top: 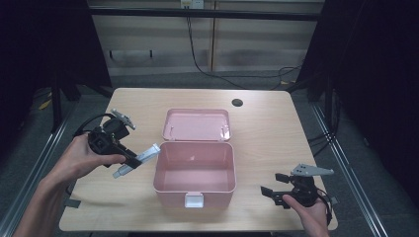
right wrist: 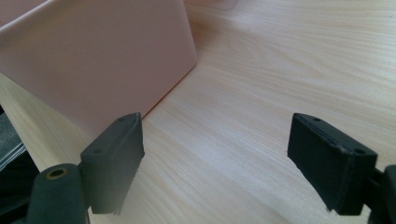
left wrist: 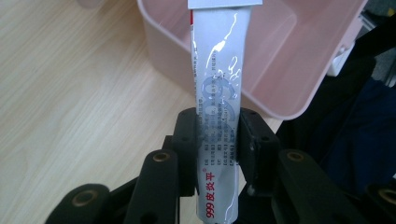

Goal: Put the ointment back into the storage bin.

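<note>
A silver ointment tube [top: 138, 159] with red print is clamped in my left gripper [top: 129, 159], lifted above the table just left of the pink box [top: 194, 168]. In the left gripper view the tube [left wrist: 217, 84] runs up between both pads and its flat crimped end reaches over the box's open interior [left wrist: 280, 51]. The box stands open and looks empty, its lid [top: 196, 124] laid back behind it. My right gripper [top: 271, 186] rests near the table's front right, open, pointing at the box's side wall [right wrist: 93, 60] with nothing between its pads.
The wooden table [top: 267, 128] has a round cable hole [top: 237, 102] at the back right. A white latch [top: 193, 200] sits on the box's front. Metal rails run along both sides of the table, with cupboards and cables behind.
</note>
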The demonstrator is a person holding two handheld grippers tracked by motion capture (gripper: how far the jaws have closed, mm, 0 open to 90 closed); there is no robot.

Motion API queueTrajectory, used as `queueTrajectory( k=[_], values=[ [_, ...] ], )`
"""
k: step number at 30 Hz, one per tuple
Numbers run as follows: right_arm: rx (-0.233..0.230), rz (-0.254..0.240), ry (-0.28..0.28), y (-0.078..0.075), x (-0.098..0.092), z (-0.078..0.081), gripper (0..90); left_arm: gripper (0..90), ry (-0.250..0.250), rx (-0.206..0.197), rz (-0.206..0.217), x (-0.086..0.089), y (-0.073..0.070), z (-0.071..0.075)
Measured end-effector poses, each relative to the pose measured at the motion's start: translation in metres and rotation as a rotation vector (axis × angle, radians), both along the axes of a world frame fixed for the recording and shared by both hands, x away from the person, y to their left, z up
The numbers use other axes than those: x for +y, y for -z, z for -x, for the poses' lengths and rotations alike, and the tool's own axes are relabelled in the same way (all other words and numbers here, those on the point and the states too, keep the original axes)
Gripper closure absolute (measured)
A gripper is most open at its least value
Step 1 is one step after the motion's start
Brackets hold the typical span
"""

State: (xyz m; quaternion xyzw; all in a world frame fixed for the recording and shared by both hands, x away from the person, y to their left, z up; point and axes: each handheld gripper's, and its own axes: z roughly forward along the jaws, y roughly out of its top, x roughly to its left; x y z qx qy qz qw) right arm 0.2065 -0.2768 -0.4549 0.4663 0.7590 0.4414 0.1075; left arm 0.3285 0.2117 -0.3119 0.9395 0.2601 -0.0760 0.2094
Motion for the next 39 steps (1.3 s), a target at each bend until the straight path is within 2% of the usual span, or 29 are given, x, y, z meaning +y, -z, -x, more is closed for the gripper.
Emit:
queueTrajectory(
  k=[7, 11, 13, 20, 26, 28, 33, 36, 39],
  values=[
    [0.000, 0.001, -0.001, 0.000, 0.000, 0.000, 18.4, 70.2, 0.030, -0.006, -0.003, -0.020, -0.001, -0.001],
    [-0.001, 0.003, -0.003, 0.000, 0.000, 0.000, 18.3, 70.2, 0.043, -0.007, -0.020, -0.030, -0.003, -0.001],
    [0.004, 0.002, -0.002, 0.000, 0.000, 0.000, 18.3, 70.2, 0.045, -0.006, -0.008, -0.035, -0.004, -0.001],
    [0.002, 0.002, 0.000, 0.000, 0.000, 0.000, 18.1, 70.2, 0.102, -0.013, -0.012, -0.054, -0.006, -0.001],
    [0.002, 0.000, -0.001, 0.000, 0.000, 0.000, 17.9, 70.2, 0.121, -0.012, 0.000, -0.071, -0.005, 0.000],
    [0.001, -0.001, 0.000, 0.000, 0.000, 0.000, 17.9, 70.2, 0.140, -0.017, -0.017, -0.077, -0.005, 0.000],
    [0.000, -0.001, -0.002, 0.000, 0.000, 0.000, 17.9, 70.3, 0.156, -0.012, -0.011, -0.090, -0.004, 0.001],
    [0.000, -0.001, -0.004, 0.000, 0.000, 0.000, 17.9, 70.2, 0.163, -0.024, -0.013, -0.099, -0.002, 0.005],
    [0.002, -0.001, -0.002, 0.000, 0.000, 0.000, 17.9, 70.2, 0.203, -0.026, -0.029, -0.108, 0.001, 0.007]
  ],
)
